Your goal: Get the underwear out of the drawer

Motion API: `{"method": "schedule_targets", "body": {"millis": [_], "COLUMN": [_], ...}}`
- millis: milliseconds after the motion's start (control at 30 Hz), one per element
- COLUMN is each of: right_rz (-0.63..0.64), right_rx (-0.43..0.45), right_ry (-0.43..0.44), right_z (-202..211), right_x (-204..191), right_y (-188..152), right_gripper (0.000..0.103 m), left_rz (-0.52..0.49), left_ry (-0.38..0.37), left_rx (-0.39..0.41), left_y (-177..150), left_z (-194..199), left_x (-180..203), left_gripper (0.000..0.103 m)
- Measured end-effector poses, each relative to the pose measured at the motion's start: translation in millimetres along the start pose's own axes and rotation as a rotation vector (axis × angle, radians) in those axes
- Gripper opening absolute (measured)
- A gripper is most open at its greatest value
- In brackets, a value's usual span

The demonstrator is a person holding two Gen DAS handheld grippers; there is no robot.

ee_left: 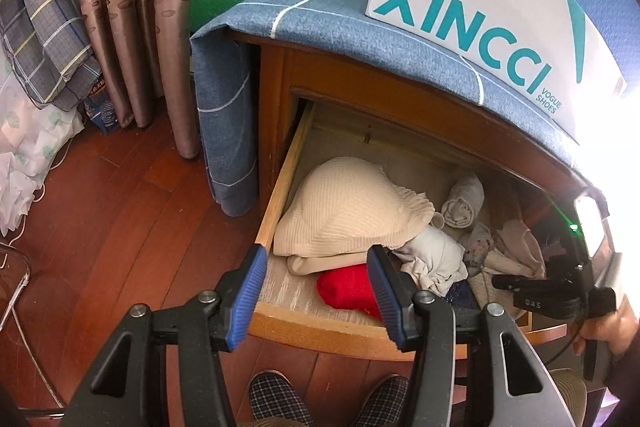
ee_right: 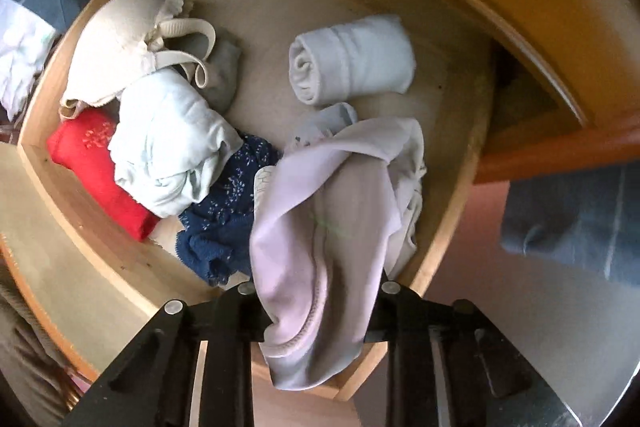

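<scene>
Bedroom corner: green wall, wooden floor, nightstand under blue cloth. Drawer [ee_right: 44, 163] pulled out, stuffed with small garments. Pale lilac underwear [ee_right: 320, 211] at drawer's right front, bunched between fingers of right gripper [ee_right: 316, 327], which is clenched on it. Judged light, limp, likely to snag neighbours; a hold on gathered waistband fold looks safest. Left gripper [ee_left: 316, 291] released, empty, hovering over drawer front. Shoebox [ee_left: 480, 7] reads "XINCCI VOGUE SHOES".

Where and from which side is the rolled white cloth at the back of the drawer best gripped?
Grip the rolled white cloth across the middle of its roll, coming straight down from above. It lies on its side on bare drawer floor, apart from the other clothes, so both fingers probably have room to straddle it. The spiral end looks likelier to unroll if pinched.
</scene>
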State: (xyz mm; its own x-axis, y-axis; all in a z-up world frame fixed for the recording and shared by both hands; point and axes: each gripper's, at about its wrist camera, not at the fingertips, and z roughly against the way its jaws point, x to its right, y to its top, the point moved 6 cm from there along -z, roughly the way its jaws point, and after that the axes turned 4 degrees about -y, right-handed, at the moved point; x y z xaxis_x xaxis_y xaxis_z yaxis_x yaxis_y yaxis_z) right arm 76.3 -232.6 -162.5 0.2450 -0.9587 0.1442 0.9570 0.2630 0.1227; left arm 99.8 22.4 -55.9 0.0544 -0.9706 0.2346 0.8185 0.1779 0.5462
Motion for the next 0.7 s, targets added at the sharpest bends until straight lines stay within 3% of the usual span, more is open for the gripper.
{"method": "schedule_targets", "body": {"millis": [100,533,700], "right_rz": [-0.056,-0.256,-0.341], "right_rx": [0.035,0.149,0.171], "right_ry": [0.021,0.091,0.144], "right_z": [10.7,67.2,70.4], "right_x": [7.4,12.1,0.2], "right_y": [-19.8,-39.6,-50.2], "right_gripper": [0.022,0.022,0.022], "left_rz": [0.001,0.014,-0.094], "left_ry": [0.001,-0.03,-0.087], "left_rx": [0.002,-0.015,-0.062], "left_y": [-0.3,1.0,6.4], "left_z": [0.6,1.6,-2.9], "left_x": [0.0,-0.6,17.5], "left_gripper": [0.053,0.053,0.053]}}
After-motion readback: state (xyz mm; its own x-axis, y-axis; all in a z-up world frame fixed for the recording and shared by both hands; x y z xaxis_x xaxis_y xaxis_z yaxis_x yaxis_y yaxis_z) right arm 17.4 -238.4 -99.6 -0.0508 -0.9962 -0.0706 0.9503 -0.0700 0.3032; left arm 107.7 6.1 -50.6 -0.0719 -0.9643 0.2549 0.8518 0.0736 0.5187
